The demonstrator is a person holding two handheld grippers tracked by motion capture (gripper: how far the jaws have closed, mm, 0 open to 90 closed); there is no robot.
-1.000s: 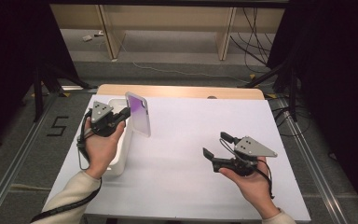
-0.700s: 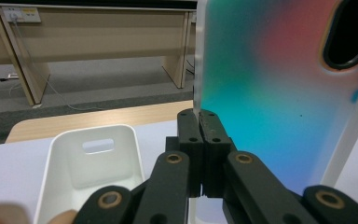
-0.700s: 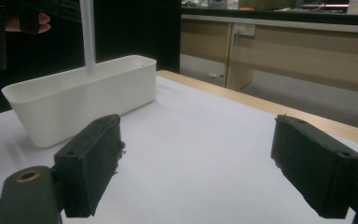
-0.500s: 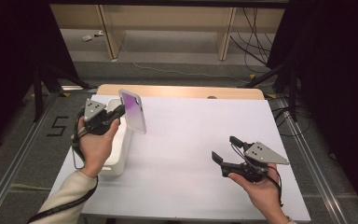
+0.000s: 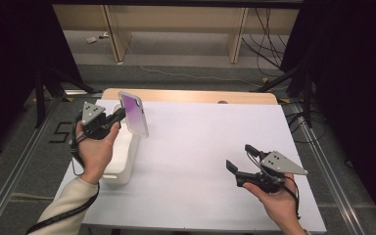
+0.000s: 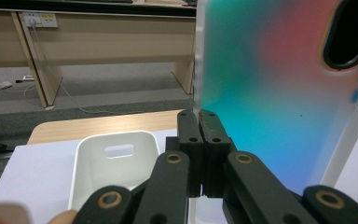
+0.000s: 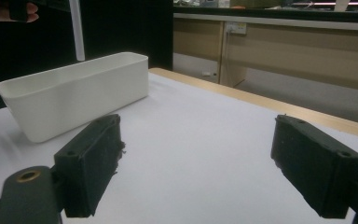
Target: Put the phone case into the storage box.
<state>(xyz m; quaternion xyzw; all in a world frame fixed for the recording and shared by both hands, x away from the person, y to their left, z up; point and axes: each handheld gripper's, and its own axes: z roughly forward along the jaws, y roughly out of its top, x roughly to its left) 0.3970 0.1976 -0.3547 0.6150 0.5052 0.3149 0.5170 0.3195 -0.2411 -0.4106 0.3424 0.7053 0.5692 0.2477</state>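
In your left gripper view, the phone case (image 6: 279, 93) runs off the top and right edges, and its lower edge is hidden behind the left hand-held gripper (image 6: 199, 122). The white bin (image 6: 93, 163) is cut off at the bottom by the linkage. From above, your left hand (image 5: 95, 152) covers part of the bin. In your right gripper view, the case is a thin strip cut off at the top.

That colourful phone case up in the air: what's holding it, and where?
The left gripper pinches the phone case by its side edge. The right gripper holds nothing.
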